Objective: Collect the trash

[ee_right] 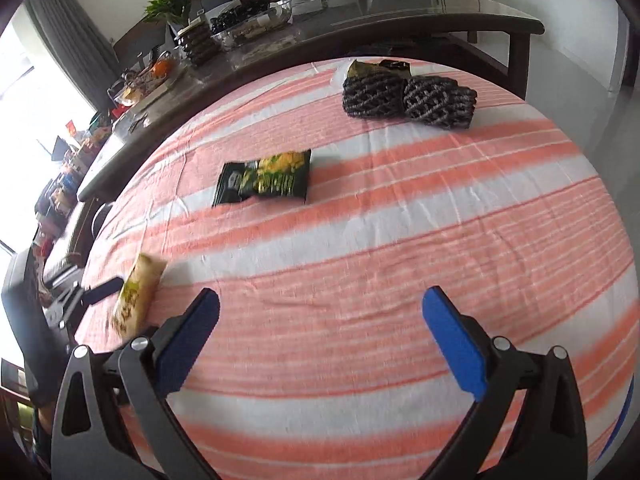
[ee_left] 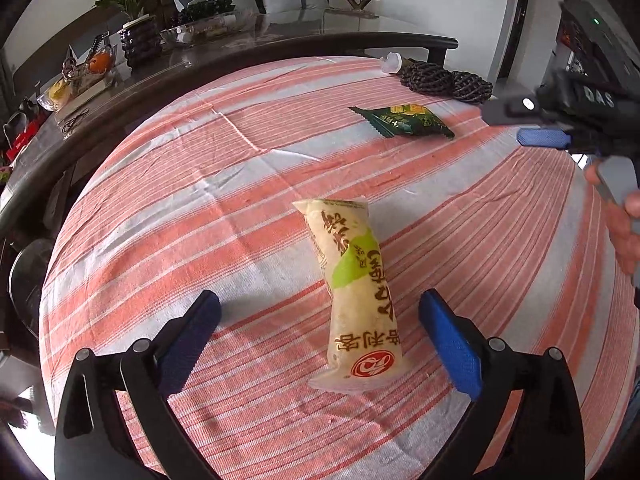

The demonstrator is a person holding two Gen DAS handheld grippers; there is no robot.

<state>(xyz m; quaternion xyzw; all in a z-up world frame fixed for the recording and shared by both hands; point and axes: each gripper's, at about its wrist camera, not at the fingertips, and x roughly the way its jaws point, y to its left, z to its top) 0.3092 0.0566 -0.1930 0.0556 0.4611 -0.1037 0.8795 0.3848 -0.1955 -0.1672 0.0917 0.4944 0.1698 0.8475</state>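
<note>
Left gripper [ee_left: 320, 316] has its fingers spread wide, with the cream snack wrapper [ee_left: 352, 292] lying loose between them on the striped tablecloth [ee_left: 200, 184]. Right gripper [ee_right: 320, 312] is spread too, empty; green wrapper [ee_right: 264, 178] lies further off.

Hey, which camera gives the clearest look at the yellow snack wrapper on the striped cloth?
The left wrist view: the yellow snack wrapper lies sharp and whole between the open left gripper fingers, print readable. The right wrist view shows it only small, blurred and near the left edge.
</note>
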